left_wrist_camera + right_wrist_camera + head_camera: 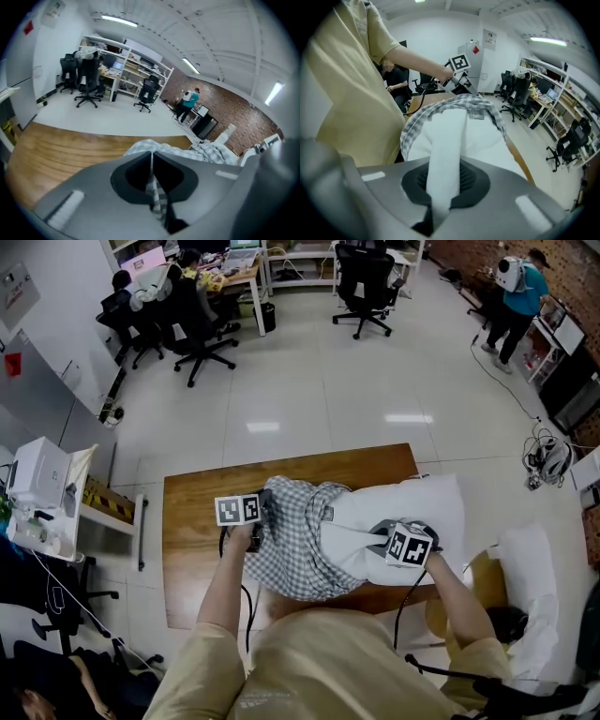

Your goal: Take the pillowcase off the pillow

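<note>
Head view: pillowcase (pixel 298 554) half off pillow (pixel 417 502).
Left gripper (pixel 261 527) pinches soft, light cloth at its bunched edge; right gripper (pixel 386 538) pinches a squashy pillow fold.

Head view: high above, steeply down on tabletop (pixel 192 549). Left gripper view: low, close, faces across tabletop toward office chairs (pixel 86 75). Right gripper view: close, faces back toward person (pixel 351 103). All share pillowcase (pixel 295 540).

Checked woven cloth pillowcase (pixel 295 545); smooth white cloth pillow (pixel 412 507); matt wood-grain table (pixel 192 549)
</note>
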`<state>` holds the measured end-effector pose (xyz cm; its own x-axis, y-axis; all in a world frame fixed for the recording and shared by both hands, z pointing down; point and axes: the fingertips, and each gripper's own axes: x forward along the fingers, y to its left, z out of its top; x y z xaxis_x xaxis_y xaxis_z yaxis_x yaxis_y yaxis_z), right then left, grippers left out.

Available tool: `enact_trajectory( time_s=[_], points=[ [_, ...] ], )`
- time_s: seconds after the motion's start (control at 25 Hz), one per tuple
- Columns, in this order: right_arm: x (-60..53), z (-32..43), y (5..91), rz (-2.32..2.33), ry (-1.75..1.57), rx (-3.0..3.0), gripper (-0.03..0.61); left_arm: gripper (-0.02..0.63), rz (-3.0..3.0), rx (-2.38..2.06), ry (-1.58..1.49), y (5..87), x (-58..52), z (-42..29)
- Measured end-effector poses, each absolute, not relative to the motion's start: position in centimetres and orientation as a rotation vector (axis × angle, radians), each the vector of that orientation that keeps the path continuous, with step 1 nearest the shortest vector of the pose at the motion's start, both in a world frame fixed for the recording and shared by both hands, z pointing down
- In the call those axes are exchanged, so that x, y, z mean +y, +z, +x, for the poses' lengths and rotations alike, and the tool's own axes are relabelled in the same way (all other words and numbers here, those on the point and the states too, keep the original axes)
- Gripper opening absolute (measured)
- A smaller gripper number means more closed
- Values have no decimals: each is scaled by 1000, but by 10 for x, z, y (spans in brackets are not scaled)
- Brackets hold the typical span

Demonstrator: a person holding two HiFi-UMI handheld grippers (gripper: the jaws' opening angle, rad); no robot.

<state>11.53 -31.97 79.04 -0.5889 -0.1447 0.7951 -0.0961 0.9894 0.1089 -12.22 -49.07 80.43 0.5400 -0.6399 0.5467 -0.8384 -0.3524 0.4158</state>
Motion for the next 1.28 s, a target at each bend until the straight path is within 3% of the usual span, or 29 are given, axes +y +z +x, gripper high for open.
enact_trajectory(
  time_s=[0.24,0.36,0.44,0.52,0.56,0.6,0.76,0.92,1.0,1.2,1.28],
  points=[
    [-323,128,781,226,-12,-2279,14,11,1779,-1405,104,820,-472,-285],
    [-326,125,782,232,-34,-2279,14,29,1734,-1435,107,840,-450,-308],
    [-330,123,785,238,-49,-2256,14,57,1797,-1423,209,845,-434,-287],
    [-340,121,786,262,-46,-2251,14,279,1925,-1378,286,829,-416,-250],
    [-346,119,783,278,-37,-2257,14,348,1997,-1316,292,815,-404,-227],
    [-351,118,780,293,-25,-2262,14,379,2067,-1228,297,802,-388,-200],
    [-366,117,769,337,18,-2266,14,382,2248,-867,458,779,-301,-92],
    [-371,117,768,342,47,-2260,14,365,2253,-801,778,824,-259,-49],
    [-370,115,769,336,52,-2262,14,143,2235,-865,799,832,-264,-50],
    [-366,116,774,336,52,-2282,14,24,2187,-788,596,830,-256,-66],
    [-361,117,778,327,61,-2292,14,17,2189,-752,550,829,-250,-77]
  ],
)
